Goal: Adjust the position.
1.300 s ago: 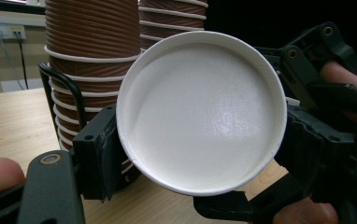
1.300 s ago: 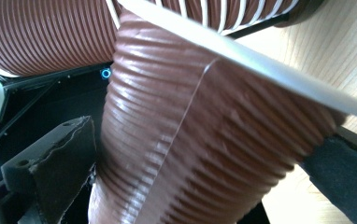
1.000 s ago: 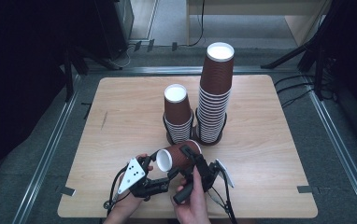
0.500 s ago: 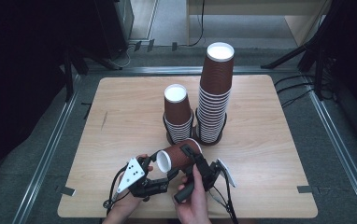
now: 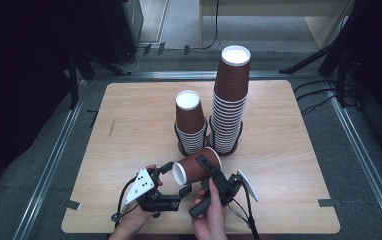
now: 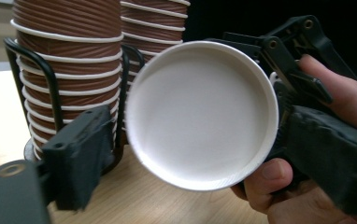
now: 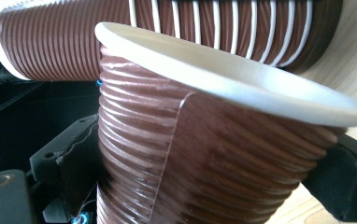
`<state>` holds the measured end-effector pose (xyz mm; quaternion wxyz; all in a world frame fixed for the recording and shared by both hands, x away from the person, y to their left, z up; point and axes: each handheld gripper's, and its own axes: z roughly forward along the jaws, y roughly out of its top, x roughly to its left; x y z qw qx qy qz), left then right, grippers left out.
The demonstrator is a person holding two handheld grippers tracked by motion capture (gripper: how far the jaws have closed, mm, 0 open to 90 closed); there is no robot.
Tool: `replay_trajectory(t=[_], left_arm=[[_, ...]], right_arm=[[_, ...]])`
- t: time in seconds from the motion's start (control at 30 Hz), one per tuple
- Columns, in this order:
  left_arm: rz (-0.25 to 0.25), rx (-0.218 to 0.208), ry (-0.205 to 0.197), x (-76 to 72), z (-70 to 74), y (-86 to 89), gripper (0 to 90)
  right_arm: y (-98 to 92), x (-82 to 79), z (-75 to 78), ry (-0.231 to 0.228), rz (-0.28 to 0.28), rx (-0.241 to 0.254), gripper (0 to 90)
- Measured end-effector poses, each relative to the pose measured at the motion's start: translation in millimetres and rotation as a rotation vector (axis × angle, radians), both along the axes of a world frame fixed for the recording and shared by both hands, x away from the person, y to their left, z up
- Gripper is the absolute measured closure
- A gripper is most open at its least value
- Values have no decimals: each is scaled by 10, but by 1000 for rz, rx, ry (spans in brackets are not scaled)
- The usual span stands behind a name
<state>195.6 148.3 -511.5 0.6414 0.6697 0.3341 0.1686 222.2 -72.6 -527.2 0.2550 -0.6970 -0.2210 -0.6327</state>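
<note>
The right claw (image 5: 210, 167) grips a ribbed paper cup (image 5: 195, 167) lying sideways, mouth toward the open left claw (image 5: 175, 179) (nearer the rim).

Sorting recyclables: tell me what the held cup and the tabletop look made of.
Held cup: likely paper, matte brown ribbed outer wall with a visible seam, smooth white rolled rim and base. Tabletop: light wood or wood-look laminate, faint grain, low sheen; which one is unclear.
</note>
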Motion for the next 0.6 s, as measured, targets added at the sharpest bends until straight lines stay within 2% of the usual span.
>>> replay_trajectory(t=[0.07, 0.13, 0.3, 0.43, 0.6], left_arm=[[0, -1, 10, 7, 8, 15, 18], [3, -1, 10, 10, 11, 25, 17], [9, 5, 49, 18, 23, 61, 0], [17, 16, 68, 22, 31, 84, 0], [26, 25, 79, 39, 34, 90, 0]], right_arm=[[-23, -14, 22, -18, -17, -27, 81], [-50, -28, 48, -40, -42, -59, 81], [-106, -49, 86, -89, -101, -154, 81], [-137, -72, 140, -154, -146, -281, 80], [-175, -89, 198, -205, -175, -387, 80]])
